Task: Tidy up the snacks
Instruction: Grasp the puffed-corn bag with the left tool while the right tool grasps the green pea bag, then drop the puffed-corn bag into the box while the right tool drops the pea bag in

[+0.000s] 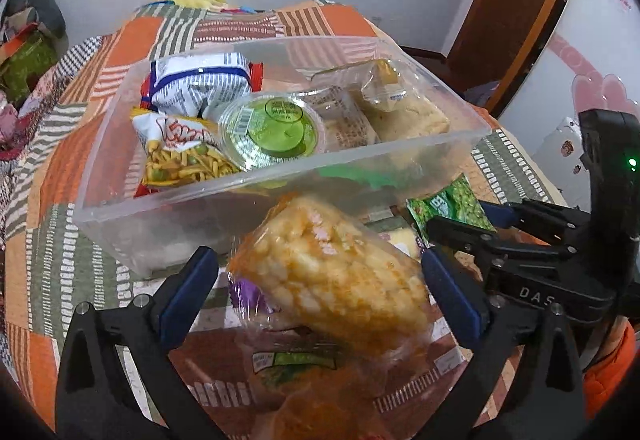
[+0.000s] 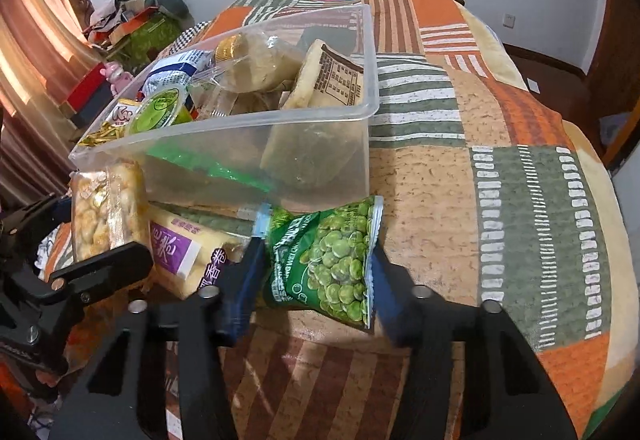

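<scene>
Patchwork cloth in orange, green and brown stripes is covering the worktop (image 1: 100,51), with a pale wall lying behind it. From the left wrist view, a clear plastic bin (image 1: 280,175) is sitting on the cloth, holding one white-and-blue packet (image 1: 200,83), one noodle-snack bag (image 1: 180,151), one green-lidded cup (image 1: 272,127) and pale wrapped cakes toward its right end. Just in front of the bin, one clear bag of orange puffed snacks (image 1: 340,272) is lying between the spread fingers of the left claw (image 1: 320,288), whose blue pads are standing apart from the wrapper on both sides.

From the right wrist view, the same bin (image 2: 240,127) is standing at centre left. The right claw (image 2: 316,280) is pinching one green pea packet (image 2: 328,260), printed with round green peas, just in front of the bin's near wall. Beside it, one cream packet with a purple label (image 2: 188,252) is lying on the cloth, and the puffed-snack bag (image 2: 104,207) is showing at far left.
</scene>
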Tool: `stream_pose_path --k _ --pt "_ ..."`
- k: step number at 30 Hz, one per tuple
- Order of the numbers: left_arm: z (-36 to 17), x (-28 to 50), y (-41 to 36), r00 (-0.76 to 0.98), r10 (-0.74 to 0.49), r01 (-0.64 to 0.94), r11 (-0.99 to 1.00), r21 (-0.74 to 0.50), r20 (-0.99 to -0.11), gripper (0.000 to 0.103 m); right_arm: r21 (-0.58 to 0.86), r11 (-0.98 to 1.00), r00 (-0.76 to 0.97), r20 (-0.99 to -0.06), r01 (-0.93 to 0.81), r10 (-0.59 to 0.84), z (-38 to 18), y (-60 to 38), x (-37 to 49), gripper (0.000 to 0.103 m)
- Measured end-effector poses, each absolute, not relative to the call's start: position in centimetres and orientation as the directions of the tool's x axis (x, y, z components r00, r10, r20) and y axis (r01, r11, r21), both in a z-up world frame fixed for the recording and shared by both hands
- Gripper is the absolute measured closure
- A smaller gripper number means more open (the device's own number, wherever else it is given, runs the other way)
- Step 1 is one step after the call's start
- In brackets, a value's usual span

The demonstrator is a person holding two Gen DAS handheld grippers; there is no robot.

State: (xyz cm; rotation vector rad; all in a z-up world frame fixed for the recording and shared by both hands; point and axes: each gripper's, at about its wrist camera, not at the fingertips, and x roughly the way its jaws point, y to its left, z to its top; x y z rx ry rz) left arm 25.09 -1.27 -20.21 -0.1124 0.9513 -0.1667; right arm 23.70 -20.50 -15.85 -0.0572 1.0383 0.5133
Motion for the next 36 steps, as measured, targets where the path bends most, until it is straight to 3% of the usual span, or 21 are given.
stream_pose_path --k 1,3,5,14,29,36 --pt "-20.1 25.1 -1.3 0.578 -0.183 0.092 0.983 -0.159 -0.795 0.002 0.192 0.881 0.406 -0.831 -0.432 0.38 -15.8 -20.5 23.6 0.064" --pt "-19.7 25.0 -1.5 0.592 -0.188 0.105 0.982 -0.156 -0.784 0.018 0.189 0.882 0.418 -0.824 -0.433 0.382 -15.4 -20.6 23.3 0.066" --pt "-19.5 24.9 -1.7 0.587 -0.205 0.124 0.979 -0.163 -0.783 0.024 0.183 0.882 0.427 -0.82 -0.435 0.381 -15.1 -20.7 23.1 0.068" --pt "-18.5 22.6 -2.1 0.629 -0.141 0.153 0.987 -0.056 -0.764 0.026 0.175 0.881 0.461 -0.798 -0.439 0.388 -13.6 -21.2 22.1 0.069" --pt "-12.5 22.1 1.8 0.755 -0.098 0.078 0.995 -0.061 -0.648 0.027 0.177 0.86 0.575 -0.678 -0.479 0.459 -7.5 -19.8 22.7 0.069" --pt "-12.2 24.7 3.2 0.774 -0.063 0.039 0.998 -0.052 -0.63 0.027 0.173 0.853 0.595 -0.649 -0.493 0.475 -6.8 -17.0 24.6 0.069"
